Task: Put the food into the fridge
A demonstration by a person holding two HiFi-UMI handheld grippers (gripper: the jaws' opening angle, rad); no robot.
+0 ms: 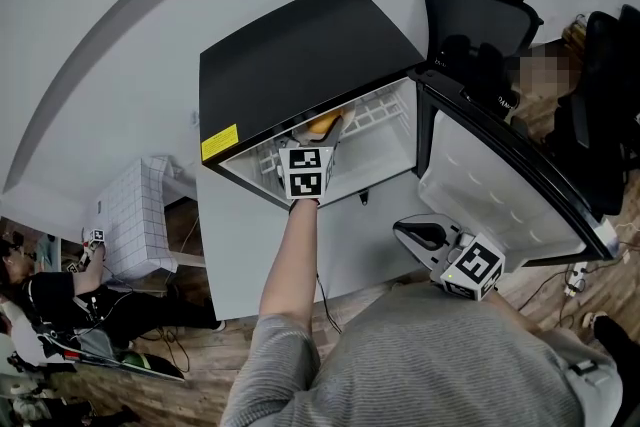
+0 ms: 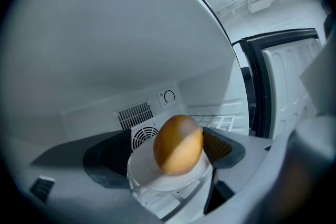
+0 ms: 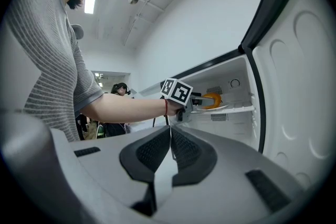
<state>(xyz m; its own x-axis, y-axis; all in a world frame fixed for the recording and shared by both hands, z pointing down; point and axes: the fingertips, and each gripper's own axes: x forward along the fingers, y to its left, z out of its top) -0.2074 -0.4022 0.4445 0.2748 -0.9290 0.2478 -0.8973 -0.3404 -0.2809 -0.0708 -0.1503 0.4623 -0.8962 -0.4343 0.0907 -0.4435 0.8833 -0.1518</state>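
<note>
A golden-brown bun (image 2: 178, 144) lies on a small white plate (image 2: 152, 176) on the wire shelf (image 1: 375, 110) inside the open black fridge (image 1: 300, 55). My left gripper (image 2: 165, 153) reaches into the top compartment. Its jaws stand wide on either side of the plate, and the left pad (image 2: 107, 160) is clear of the plate's rim. In the head view the bun (image 1: 325, 124) shows just past the left gripper (image 1: 320, 133). My right gripper (image 1: 405, 231) hangs outside, in front of the fridge, its pads (image 3: 157, 149) pressed together with nothing between them. The right gripper view shows the bun (image 3: 211, 99) on the shelf.
The fridge door (image 1: 500, 175) swings open to the right. Black office chairs (image 1: 480, 5) stand behind it. A white grid crate (image 1: 135, 215) and a seated person (image 1: 30, 285) are at the left. The fridge's back wall has a fan grille (image 2: 144, 136) and a dial (image 2: 168, 96).
</note>
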